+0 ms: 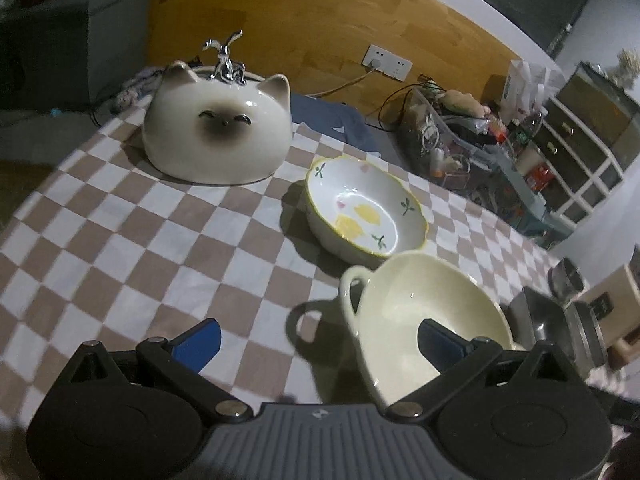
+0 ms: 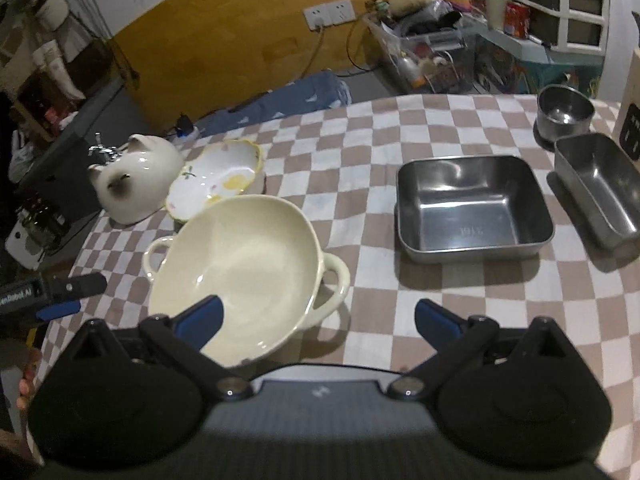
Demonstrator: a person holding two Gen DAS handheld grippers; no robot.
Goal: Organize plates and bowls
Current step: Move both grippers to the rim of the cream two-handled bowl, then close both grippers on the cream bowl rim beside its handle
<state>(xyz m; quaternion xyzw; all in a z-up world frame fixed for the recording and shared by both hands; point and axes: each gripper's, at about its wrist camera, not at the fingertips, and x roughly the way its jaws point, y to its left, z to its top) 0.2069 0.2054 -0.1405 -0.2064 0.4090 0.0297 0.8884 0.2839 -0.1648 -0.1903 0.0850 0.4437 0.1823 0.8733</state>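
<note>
Your two grippers hang over the checked worktop (image 2: pixel 360 184), jaws spread wide and holding nothing.

Your left gripper (image 1: pixel 318 338) and right gripper (image 2: pixel 318 320) flank the cream two-handled ceramic bowl (image 2: pixel 240 264). Beyond it sit the scalloped white bowl with lemon print (image 1: pixel 362 208) and the overturned cat-faced white bowl (image 1: pixel 218 132); a rectangular steel tray (image 2: pixel 474 208) lies well apart.

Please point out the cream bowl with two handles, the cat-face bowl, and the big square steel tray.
cream bowl (image 2: pixel 248 264): right wrist view, inner bottom.
cat-face bowl (image 1: pixel 218 136): left wrist view, on the face.
square steel tray (image 2: pixel 472 216): right wrist view, its floor.
</note>
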